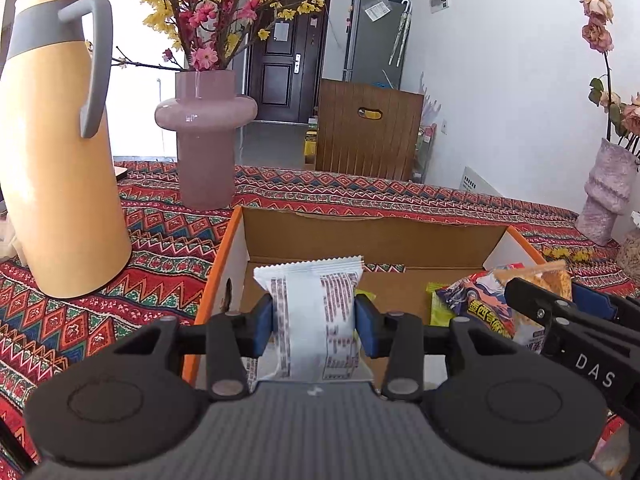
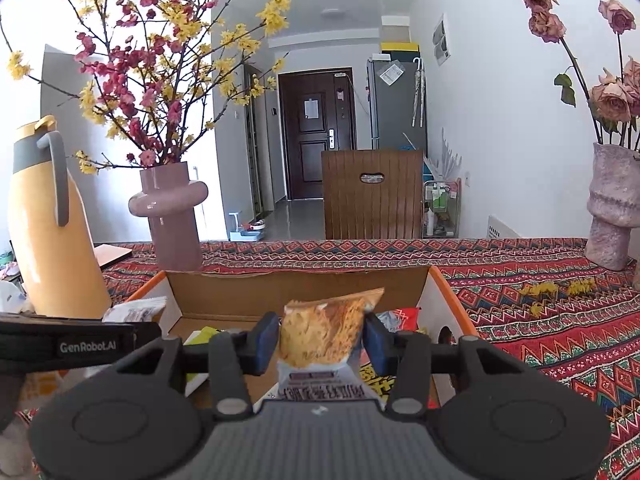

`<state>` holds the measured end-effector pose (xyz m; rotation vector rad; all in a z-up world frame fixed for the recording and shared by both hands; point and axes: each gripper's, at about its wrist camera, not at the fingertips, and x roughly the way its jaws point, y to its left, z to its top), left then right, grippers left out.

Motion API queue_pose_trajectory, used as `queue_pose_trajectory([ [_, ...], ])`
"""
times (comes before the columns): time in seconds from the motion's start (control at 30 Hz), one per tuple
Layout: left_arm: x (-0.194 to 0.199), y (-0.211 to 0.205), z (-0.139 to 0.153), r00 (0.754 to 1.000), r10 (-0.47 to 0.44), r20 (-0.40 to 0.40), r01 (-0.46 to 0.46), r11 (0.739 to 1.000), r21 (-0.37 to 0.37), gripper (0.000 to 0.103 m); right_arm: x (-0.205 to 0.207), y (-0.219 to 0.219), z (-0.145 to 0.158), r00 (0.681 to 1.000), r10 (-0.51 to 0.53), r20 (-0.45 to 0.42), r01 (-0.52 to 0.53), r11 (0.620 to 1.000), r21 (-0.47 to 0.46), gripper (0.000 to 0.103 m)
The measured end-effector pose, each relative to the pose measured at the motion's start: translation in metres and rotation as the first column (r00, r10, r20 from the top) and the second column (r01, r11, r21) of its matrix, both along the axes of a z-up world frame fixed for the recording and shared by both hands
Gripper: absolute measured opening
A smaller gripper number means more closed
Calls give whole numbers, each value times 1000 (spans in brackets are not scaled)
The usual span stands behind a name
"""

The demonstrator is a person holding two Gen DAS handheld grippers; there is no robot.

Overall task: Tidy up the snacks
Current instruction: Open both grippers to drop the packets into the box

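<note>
My left gripper (image 1: 314, 316) is shut on a white snack packet (image 1: 316, 312) with dark print, its blue pads pinching the sides, held upright over the near left part of an orange-rimmed cardboard box (image 1: 360, 232). My right gripper (image 2: 322, 338) hangs over the same box (image 2: 296, 292) with an orange noodle-snack packet (image 2: 324, 328) standing between its blue pads; the pads look just clear of it, so it reads as open. A green packet (image 1: 438, 308) and a blue-and-orange packet (image 1: 480, 304) lie inside the box. The right gripper (image 1: 556, 288) also shows in the left wrist view.
A tall yellow thermos jug (image 1: 60, 160) and a pink vase (image 1: 206, 136) of blossom branches stand left of the box on the patterned tablecloth. A textured pink vase (image 2: 612, 208) stands at the far right. Yellow petals (image 2: 552, 292) lie on the cloth. A wooden chair (image 2: 372, 192) is behind the table.
</note>
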<state>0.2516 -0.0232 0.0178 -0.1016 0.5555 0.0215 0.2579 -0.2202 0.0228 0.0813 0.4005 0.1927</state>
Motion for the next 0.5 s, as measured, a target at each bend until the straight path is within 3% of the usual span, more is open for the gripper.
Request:
queue_pose_trajectory([
  [0.07,-2,2,2,1000,13,12,-12,1000,-6,59,-2,-4,0,1000,-17,7,17,1000,12,67],
  [0.1,-3,3,3,1000,22,23,-22,1000,-5,65,-2,-6,1,1000,-26,11,25,999,21,81],
  [0.13,-5,4,4,999,30,34,-30,1000,-5,77,-2,-7,1,999,-32,16,32,999,30,95],
  [0.17,-6,5,6,998,38,48,-38,999,-6,89,-3,-8,1,999,-38,23,37,999,39,100],
  [0.23,-11,6,9,995,52,81,-51,999,-8,103,-4,-11,2,998,-45,33,43,997,58,103],
  [0.3,-15,6,12,992,60,113,-60,998,-4,103,-5,-13,2,998,-50,36,47,997,64,103],
  [0.5,-13,8,11,993,63,103,-62,998,-15,103,-6,-13,2,998,-53,39,50,996,67,103],
])
